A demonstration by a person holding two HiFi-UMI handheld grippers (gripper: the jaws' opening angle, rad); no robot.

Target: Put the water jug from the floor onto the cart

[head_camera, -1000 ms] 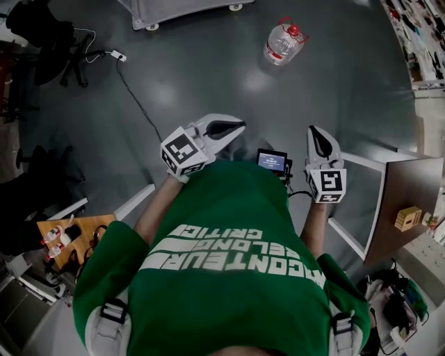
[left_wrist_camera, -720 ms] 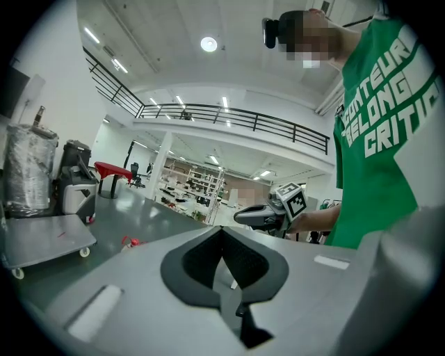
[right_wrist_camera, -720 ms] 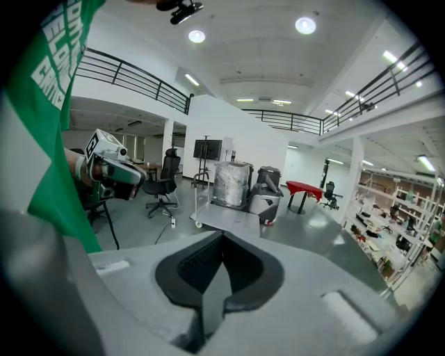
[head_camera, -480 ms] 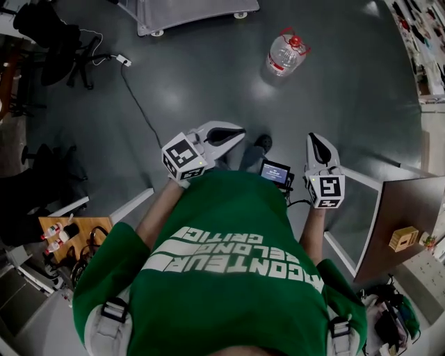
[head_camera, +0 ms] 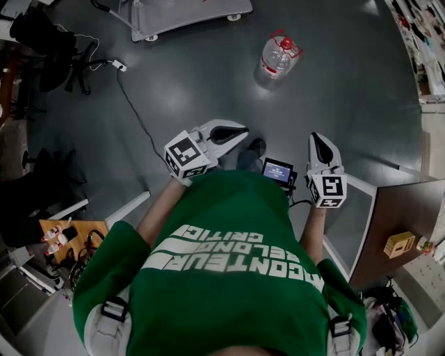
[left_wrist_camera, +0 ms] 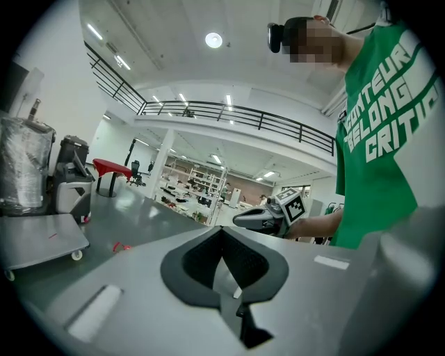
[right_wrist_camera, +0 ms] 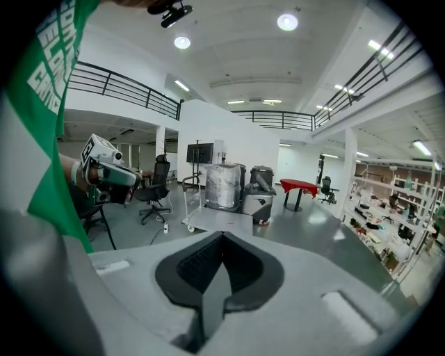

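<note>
The clear plastic water jug, with its red cap and red handle, stood upright on the dark grey floor. It was well ahead of the person in the green T-shirt and well apart from both grippers. The flat grey platform cart on small wheels sat farther off, to the jug's left, with the jug not on it. The left gripper was clenched, jaws together with nothing between them. The right gripper was likewise closed tight and empty. Both were held out in front of the person, a small lit screen between them.
</note>
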